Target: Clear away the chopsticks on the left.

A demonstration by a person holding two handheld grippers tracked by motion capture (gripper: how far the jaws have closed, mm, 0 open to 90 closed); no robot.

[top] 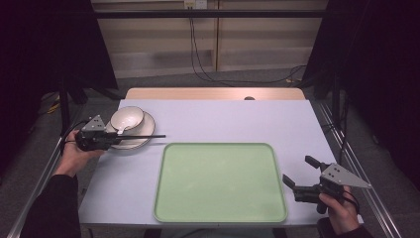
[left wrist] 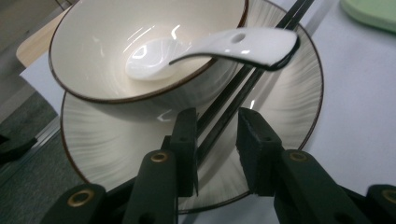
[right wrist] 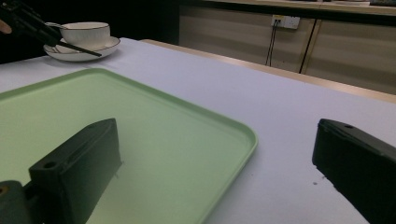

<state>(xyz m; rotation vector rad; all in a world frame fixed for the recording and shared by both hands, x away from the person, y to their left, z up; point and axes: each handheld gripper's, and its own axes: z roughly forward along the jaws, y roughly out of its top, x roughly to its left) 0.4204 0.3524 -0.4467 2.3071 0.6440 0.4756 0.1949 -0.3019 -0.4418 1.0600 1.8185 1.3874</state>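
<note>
While the left gripper (left wrist: 215, 151) has its jaws parted around the black chopsticks (left wrist: 233, 98) lying on the plate (left wrist: 289, 112) just ahead, nothing is gripped and the green tray (top: 220, 181) awaits everything.

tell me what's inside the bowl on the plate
A white ceramic spoon lies in the bowl, scoop at the bottom, handle over the rim above the black chopsticks. No food shows. The bowl hides the middle of the plate.
</note>
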